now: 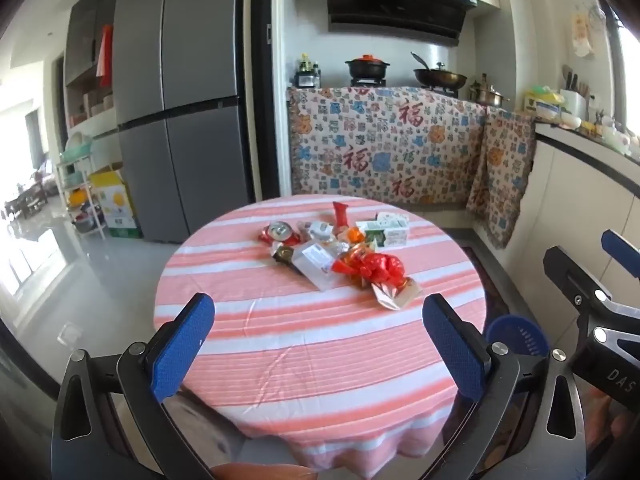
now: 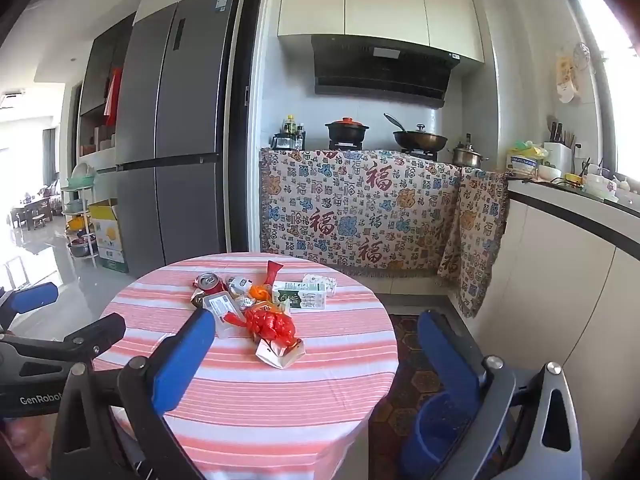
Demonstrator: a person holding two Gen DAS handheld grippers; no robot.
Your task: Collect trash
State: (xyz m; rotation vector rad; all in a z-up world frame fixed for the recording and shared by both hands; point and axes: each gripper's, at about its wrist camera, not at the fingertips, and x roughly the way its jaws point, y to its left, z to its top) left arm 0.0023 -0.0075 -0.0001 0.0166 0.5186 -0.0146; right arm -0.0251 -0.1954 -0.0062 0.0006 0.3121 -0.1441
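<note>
A pile of trash lies on the far half of a round table with a pink striped cloth (image 1: 304,344) (image 2: 256,392). It holds a crushed red can (image 1: 279,233) (image 2: 208,282), a red crumpled plastic bag (image 1: 378,266) (image 2: 272,325), a clear plastic box (image 1: 316,262) (image 2: 222,312), a green and white milk carton (image 1: 386,232) (image 2: 302,296) and a beige wrapper (image 1: 396,294) (image 2: 280,352). My left gripper (image 1: 320,344) is open and empty above the near table edge. My right gripper (image 2: 316,364) is open and empty, to the right of the left one. A blue basket (image 1: 518,336) (image 2: 440,428) stands on the floor right of the table.
A grey fridge (image 1: 180,100) (image 2: 172,152) stands at the back left. A counter draped in patterned cloth (image 1: 384,144) (image 2: 360,208) carries pots at the back. A white counter (image 2: 568,248) runs along the right. A patterned rug (image 2: 412,376) lies beside the table.
</note>
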